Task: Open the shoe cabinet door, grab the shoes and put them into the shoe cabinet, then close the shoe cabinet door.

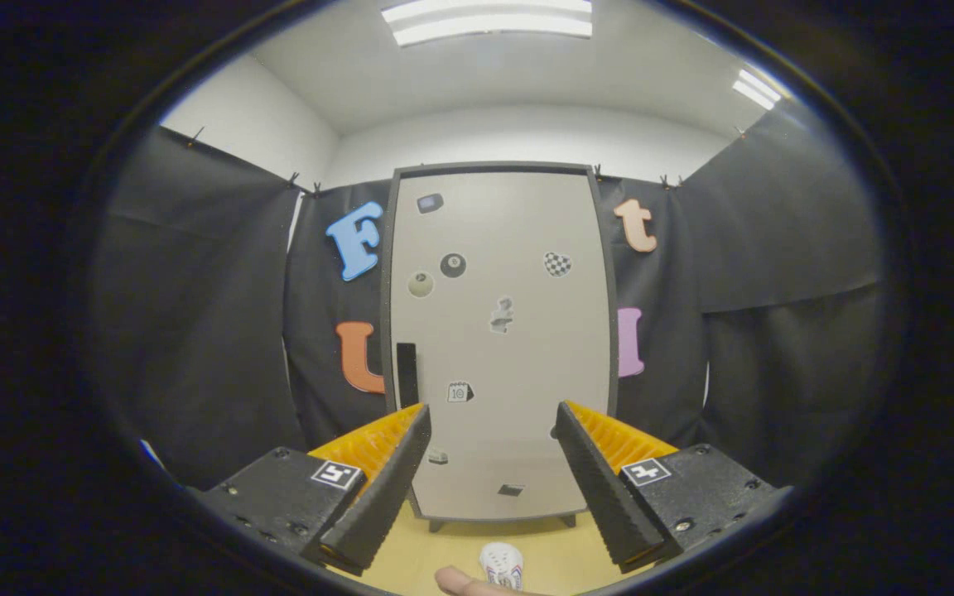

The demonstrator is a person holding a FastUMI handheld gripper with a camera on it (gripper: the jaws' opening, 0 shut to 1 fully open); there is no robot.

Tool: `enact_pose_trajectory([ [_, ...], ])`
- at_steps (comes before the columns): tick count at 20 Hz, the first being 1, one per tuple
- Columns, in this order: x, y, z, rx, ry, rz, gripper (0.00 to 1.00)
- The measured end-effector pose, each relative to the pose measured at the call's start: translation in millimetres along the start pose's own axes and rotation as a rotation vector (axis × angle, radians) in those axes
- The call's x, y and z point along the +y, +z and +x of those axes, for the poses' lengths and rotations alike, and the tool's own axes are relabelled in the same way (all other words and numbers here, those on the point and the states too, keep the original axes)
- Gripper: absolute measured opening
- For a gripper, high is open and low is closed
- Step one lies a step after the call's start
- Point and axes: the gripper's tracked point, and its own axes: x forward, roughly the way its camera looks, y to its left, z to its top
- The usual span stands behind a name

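The tongs [493,422] stand wide apart, gripping nothing, pointed at the shoe cabinet [500,348]. Its door is closed, with a black handle [407,374] near its left edge. A shoe [501,565] lies on the floor [560,550] before the cabinet.

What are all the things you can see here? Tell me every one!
shoe cabinet: one, pale grey door shut with a dark frame, standing on the floor beyond the claw fingers.
door handle: one, black, on the door just beyond one finger.
stickers: several, mixed colours, scattered over the door.
shoe: one, white with a pattern, on the floor below and between the fingers, only partly in sight.
floor: one, yellowish, under the cabinet.
ceiling lights: two, white, overhead.
fingertip: one, the person's, beside the shoe.
claw: one, black and orange, open, holding nothing.
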Motion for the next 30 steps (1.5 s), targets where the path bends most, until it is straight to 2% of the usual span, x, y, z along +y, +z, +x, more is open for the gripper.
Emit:
enact_pose_trajectory([
  [3, 15, 1, 29, 0.005, 0.001, -0.002, 0.99],
  [8, 56, -11, 100, 0.063, 0.086, 0.015, 0.99],
  [12, 92, -32, 149, 0.095, 0.167, -0.022, 0.99],
  [20, 111, -61, 205, 0.151, 0.099, -0.029, 0.99],
  [22, 113, -64, 215, 0.163, 0.088, -0.015, 0.97],
  [24, 106, -65, 227, 0.17, 0.046, -0.026, 0.89],
  [26, 103, -67, 237, 0.176, 0.029, 0.011, 0.75],
  [27, 111, -69, 241, 0.203, 0.056, 0.047, 0.59],
  [30, 107, -70, 240, 0.2, 0.02, 0.049, 0.4],
])
